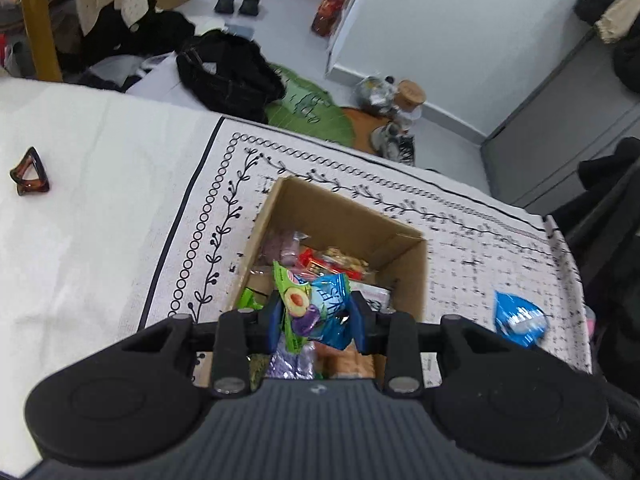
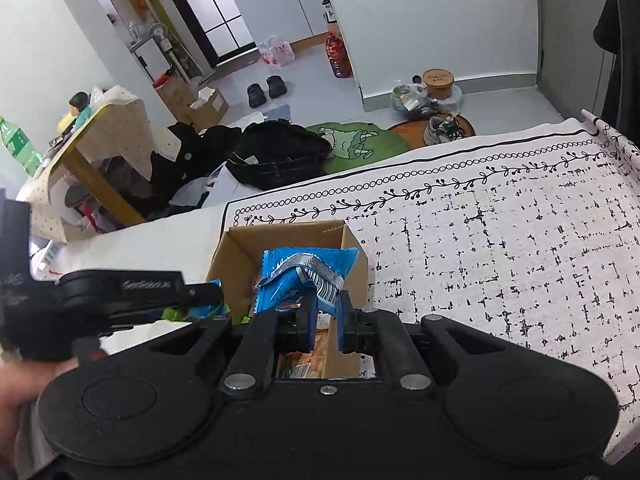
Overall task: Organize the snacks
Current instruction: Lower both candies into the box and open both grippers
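left tool (image 1: 316,314): closed on green and blue snack packets (image 1: 316,304), lower centre of frame, over the open cardboard box (image 1: 408,268) | right tool (image 2: 324,320): pinching a blue snack packet (image 2: 304,276) above the same box, frame centre | box holds mixed snacks (image 1: 332,264), sits on patterned cloth (image 2: 500,248) | brown hair clip (image 1: 30,172) far left

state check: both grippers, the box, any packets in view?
left gripper: shut on green and blue packets, over the box
right gripper: shut on blue packet, over the box
cardboard box: open, partly filled with snacks
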